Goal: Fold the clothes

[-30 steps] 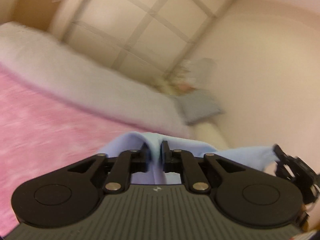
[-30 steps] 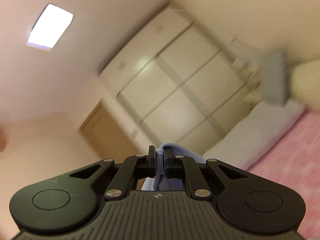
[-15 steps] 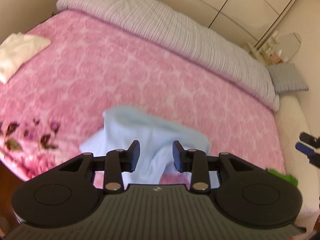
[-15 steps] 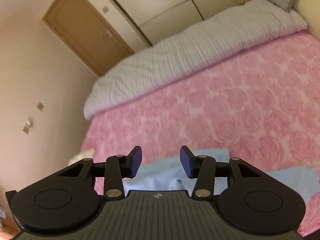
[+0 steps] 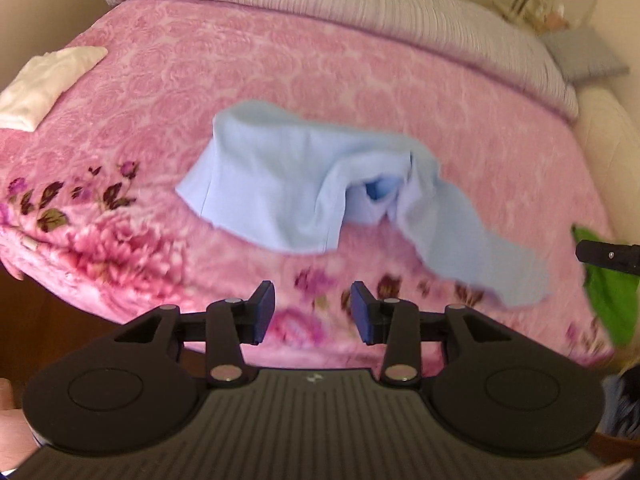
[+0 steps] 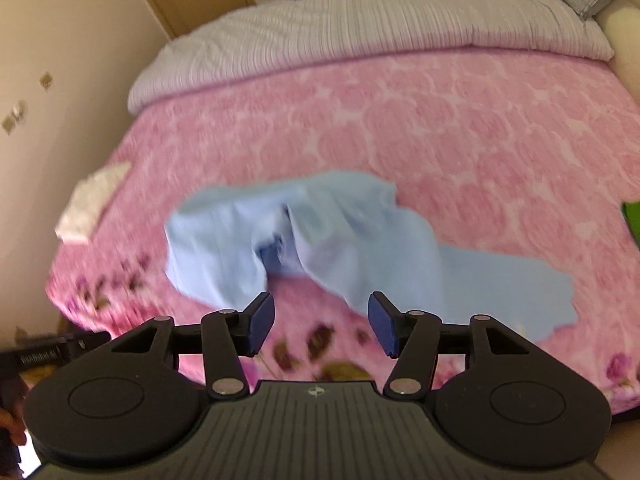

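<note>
The left claw (image 5: pixel 313 312) is wide apart and holds nothing. The right claw (image 6: pixel 321 324) is also spread and empty; the blue garment (image 6: pixel 320 236) lies crumpled on the bed (image 6: pixel 480 128)

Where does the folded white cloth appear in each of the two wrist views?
Left wrist view: the white cloth lies at the far left, on the pink blanket.
Right wrist view: the white cloth lies at the left, near the bed's edge.
Shared landmark: the light blue garment, crumpled mid-blanket, to the right of the cloth.
</note>
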Motion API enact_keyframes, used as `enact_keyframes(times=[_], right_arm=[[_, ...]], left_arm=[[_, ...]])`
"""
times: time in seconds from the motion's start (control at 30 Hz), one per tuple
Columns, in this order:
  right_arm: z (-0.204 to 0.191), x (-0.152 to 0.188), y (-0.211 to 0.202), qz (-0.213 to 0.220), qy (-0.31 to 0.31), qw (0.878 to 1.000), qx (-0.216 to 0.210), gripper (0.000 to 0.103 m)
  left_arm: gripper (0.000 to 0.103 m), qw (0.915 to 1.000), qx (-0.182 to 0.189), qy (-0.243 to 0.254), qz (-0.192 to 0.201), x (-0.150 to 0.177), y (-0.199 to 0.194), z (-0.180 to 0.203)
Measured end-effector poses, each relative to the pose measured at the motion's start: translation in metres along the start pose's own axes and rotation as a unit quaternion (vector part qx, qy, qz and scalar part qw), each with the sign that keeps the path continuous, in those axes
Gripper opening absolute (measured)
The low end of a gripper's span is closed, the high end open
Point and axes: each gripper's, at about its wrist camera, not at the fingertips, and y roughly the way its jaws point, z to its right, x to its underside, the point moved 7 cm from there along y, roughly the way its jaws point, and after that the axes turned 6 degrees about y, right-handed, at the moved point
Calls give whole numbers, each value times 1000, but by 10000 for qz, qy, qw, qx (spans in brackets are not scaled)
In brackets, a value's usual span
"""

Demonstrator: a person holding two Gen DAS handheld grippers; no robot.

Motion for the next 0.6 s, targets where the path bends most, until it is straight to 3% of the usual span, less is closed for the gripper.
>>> enact_keyframes(times=[0.17, 0.33, 0.6], right_arm=[[16, 49, -1, -249, -71, 9995, 180, 61], [24, 75, -3, -356, -84, 9990, 252, 61], [24, 74, -9, -247, -128, 9992, 275, 63]], left_arm=[[42, 9994, -208, 239, -112, 32, -10, 23], [43, 9980, -410, 440, -176, 53, -20, 34], [47, 9978, -458, 479, -101, 55, -27, 34]])
